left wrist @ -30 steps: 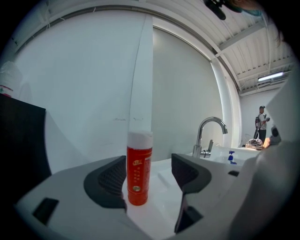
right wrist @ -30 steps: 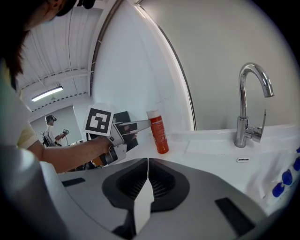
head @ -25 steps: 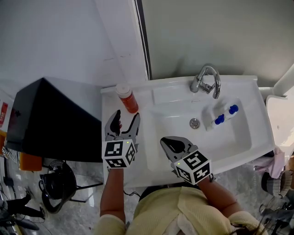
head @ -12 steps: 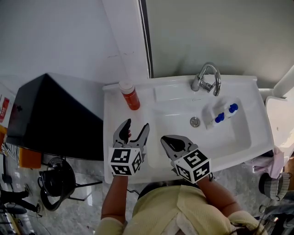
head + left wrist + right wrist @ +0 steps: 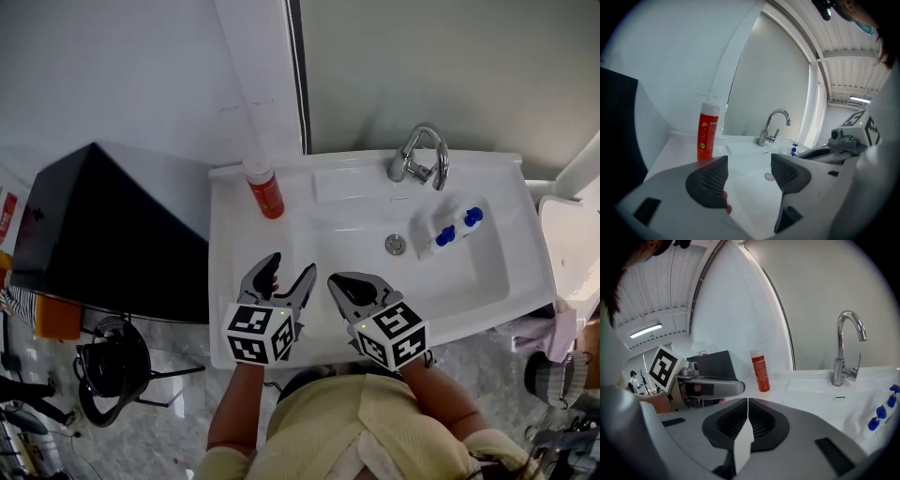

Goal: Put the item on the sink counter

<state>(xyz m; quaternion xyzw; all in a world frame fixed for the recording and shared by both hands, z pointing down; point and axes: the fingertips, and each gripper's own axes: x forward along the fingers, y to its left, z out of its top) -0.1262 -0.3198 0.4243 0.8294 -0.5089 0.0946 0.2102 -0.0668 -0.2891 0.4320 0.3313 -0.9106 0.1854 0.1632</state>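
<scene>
On sink counter (image 5: pixel 230 272), white-capped orange tube (image 5: pixel 265 193), left hand-held gripper (image 5: pixel 291 265) spread, right hand-held gripper (image 5: pixel 339 280) closed

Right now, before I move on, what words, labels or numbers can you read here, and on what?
Orange bottle: pale print on its label, too small and blurred to read.
Red sticker at the head view's left edge: too small to read.
Marker cubes: black-and-white square patterns only, no words.
So no text is legible in any view.
</scene>
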